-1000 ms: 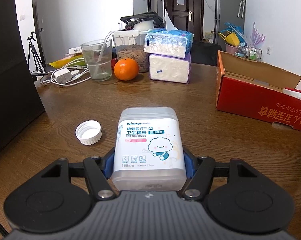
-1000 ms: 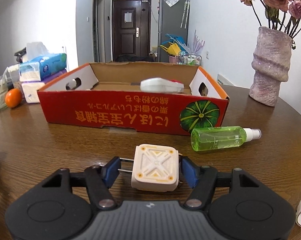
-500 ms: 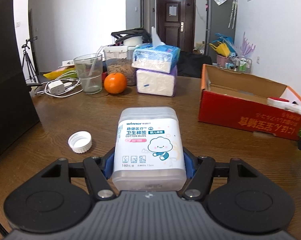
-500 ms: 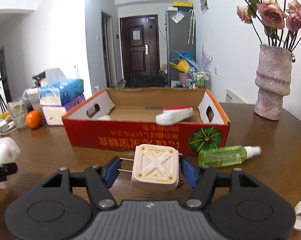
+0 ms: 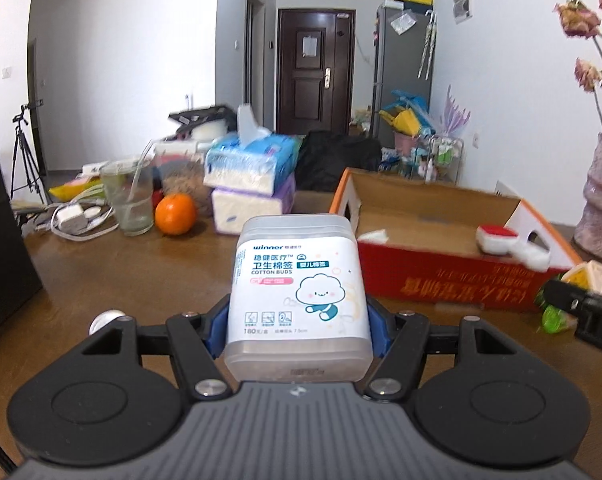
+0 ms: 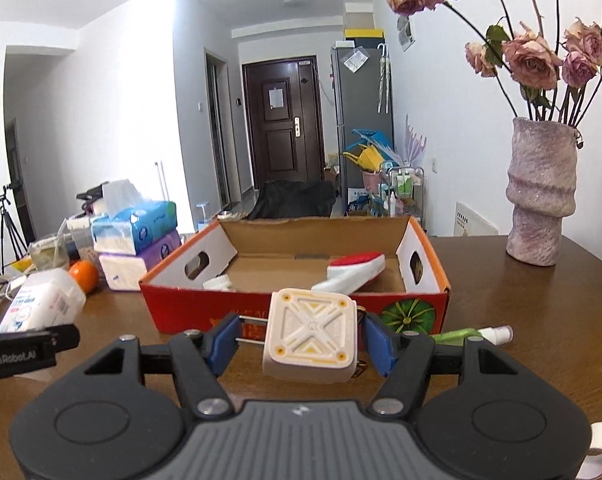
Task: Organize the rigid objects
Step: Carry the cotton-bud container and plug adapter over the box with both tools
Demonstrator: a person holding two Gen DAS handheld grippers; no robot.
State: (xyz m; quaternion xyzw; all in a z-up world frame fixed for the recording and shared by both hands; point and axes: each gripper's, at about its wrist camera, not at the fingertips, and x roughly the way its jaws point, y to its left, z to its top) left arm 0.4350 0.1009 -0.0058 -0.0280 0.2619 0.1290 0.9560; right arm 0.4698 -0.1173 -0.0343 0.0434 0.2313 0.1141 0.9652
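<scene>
My left gripper [image 5: 297, 320] is shut on a clear cotton buds box [image 5: 299, 292] with a white label, held above the wooden table. That box also shows in the right wrist view [image 6: 41, 304] at the left. My right gripper [image 6: 301, 344] is shut on a cream square charger plug [image 6: 311, 336] with metal prongs pointing left, also raised. It shows at the right edge of the left wrist view [image 5: 589, 280]. An open red cardboard box [image 6: 293, 308] lies ahead of both, holding a red and white brush [image 6: 353, 270] and a small white piece [image 6: 217, 282].
A green spray bottle [image 6: 473, 334] lies on the table right of the red box. A pink vase [image 6: 541, 200] with dried roses stands at the right. Tissue packs [image 5: 253, 184], an orange [image 5: 175, 214], a glass [image 5: 127, 200] and cables sit at the back left. A tape roll [image 6: 601, 448] lies near right.
Both grippers have risen and turned toward the red box, each keeping its object. The box interior now shows more from above. The white bottle cap has dropped out of the left view.
</scene>
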